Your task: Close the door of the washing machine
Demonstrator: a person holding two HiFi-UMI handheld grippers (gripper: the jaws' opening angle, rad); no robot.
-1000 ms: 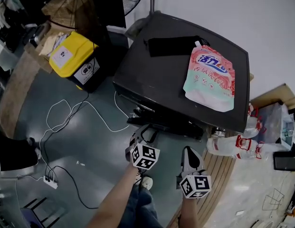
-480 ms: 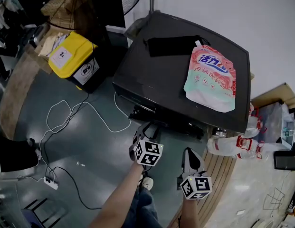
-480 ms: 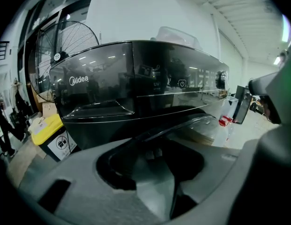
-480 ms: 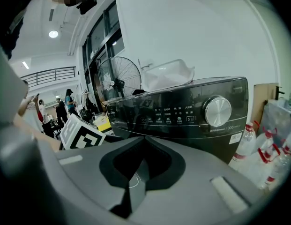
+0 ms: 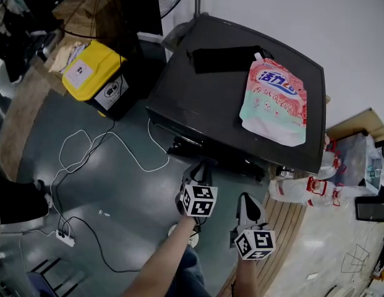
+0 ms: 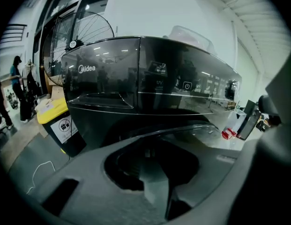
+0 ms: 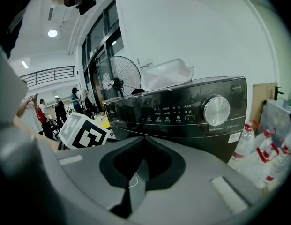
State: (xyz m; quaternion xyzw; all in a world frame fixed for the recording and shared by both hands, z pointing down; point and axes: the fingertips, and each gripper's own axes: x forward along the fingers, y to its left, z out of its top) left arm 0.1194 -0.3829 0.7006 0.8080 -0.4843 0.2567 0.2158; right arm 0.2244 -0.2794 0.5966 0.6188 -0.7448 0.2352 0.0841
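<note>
Currently both grippers sit low in front of the washing machine (image 5: 204, 98), side by side and not touching each other.

Left gripper (image 5: 196, 167): angled down at the machine's front, with its tip just below the front edge. The jaws have just been closing. They now stand close with a narrow gap, and nothing is visible between the fingers.

Door (image 6: 182, 128): on the machine's front. In the left gripper view its curved glass rim lies directly ahead of the jaws and very near. Contact can't be told, nor whether the door is latched. In the head view a dark part (image 5: 182, 148) juts from the front just past the left tip. Whether that is the door is unclear from there.

Right gripper (image 5: 247, 198): fingers together, nothing between them. It faces the control panel (image 7: 173, 116), with the knob (image 7: 216, 110) at the panel's right end.

On the machine's top:
- a detergent pouch (image 5: 273, 101) lying flat
- a black flat item (image 5: 226, 59) just beside it

Around the machine:
- a yellow bin (image 5: 93, 73) to the left
- a white cable (image 5: 86, 153) looping across the floor to a power strip (image 5: 65, 237)
- a fan (image 7: 124, 78) behind
- water bottles (image 5: 315, 190) to the right
</note>
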